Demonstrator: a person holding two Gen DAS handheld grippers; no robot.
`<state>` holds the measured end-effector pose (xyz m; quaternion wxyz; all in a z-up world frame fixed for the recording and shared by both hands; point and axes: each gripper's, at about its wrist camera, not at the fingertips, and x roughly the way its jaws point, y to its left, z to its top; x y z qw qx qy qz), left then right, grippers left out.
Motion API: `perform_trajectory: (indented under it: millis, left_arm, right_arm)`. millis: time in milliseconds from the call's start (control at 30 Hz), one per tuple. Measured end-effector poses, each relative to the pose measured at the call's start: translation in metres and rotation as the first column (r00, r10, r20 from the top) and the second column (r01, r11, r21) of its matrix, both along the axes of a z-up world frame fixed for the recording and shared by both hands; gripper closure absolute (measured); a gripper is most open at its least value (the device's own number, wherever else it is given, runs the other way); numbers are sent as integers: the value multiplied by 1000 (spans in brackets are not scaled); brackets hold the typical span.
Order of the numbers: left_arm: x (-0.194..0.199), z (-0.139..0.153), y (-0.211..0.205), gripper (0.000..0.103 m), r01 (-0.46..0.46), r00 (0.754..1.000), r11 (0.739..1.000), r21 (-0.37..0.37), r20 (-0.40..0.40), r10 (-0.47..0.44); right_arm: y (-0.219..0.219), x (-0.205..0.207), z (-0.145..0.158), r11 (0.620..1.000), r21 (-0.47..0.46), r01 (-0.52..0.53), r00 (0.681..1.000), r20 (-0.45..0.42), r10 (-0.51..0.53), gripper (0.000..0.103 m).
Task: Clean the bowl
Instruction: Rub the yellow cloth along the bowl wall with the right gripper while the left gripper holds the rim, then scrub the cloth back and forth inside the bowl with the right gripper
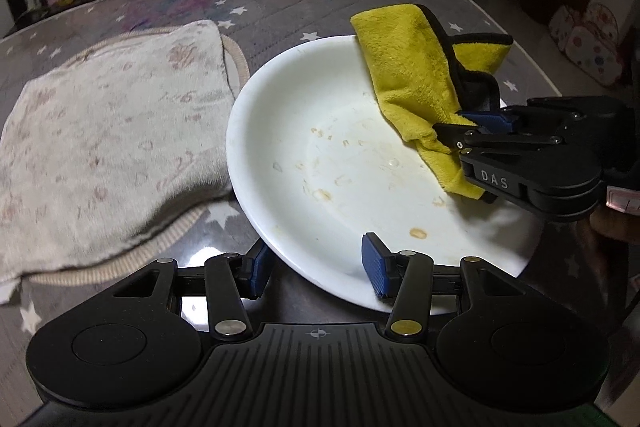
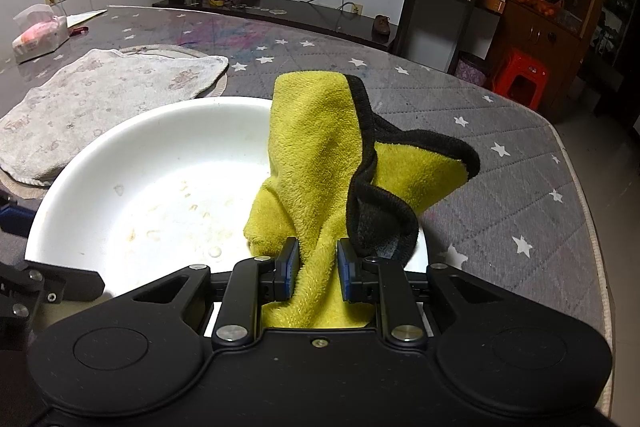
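Note:
A shallow white bowl (image 1: pixel 320 107) (image 2: pixel 160 147) sits tilted on the star-print table, with brown dried stains (image 1: pixel 418 233) across its inside. My left gripper (image 1: pixel 316 267) holds the near rim, one blue pad under the outside wall and the other on the inside. A yellow cloth with black edging (image 1: pixel 404 67) (image 2: pixel 316 155) drapes over the bowl's right rim and down into it. My right gripper (image 2: pixel 318 267) (image 1: pixel 456 131) is shut on a bunched fold of this cloth, just above the bowl's right side.
A pale patterned towel (image 1: pixel 108 131) (image 2: pixel 100 95) lies flat to the left of the bowl. A tissue pack (image 2: pixel 38 35) rests at the far left of the table. The table's edge (image 2: pixel 576 167) runs close on the right, with a red stool (image 2: pixel 520 75) beyond.

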<state>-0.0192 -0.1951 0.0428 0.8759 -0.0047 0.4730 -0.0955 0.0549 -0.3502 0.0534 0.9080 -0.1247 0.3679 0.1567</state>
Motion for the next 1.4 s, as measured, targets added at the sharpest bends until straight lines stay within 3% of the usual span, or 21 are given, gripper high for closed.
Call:
perform_trajectory:
  millis: [233, 600, 867, 1100, 1400]
  left_arm:
    - [1, -1, 7, 58, -60, 998, 995, -80, -32, 57]
    - [8, 0, 12, 65, -40, 999, 994, -102, -37, 36]
    - [9, 2, 17, 65, 63, 996, 993, -95, -49, -68]
    - [12, -2, 24, 65, 175, 980, 982, -71, -81, -181]
    - [22, -4, 23, 65, 227, 968, 972, -51, -97, -231]
  right_arm:
    - [-2, -5, 0, 1000, 4, -5, 1000, -2, 5, 82]
    - [-3, -17, 1, 1000, -5, -17, 1000, -7, 17, 82]
    - [-5, -32, 4, 1000, 1, -30, 999, -22, 30, 82]
    - [-4, -52, 6, 998, -7, -62, 997, -46, 62, 82]
    - [-5, -62, 7, 997, -1, -74, 996, -59, 74, 82]
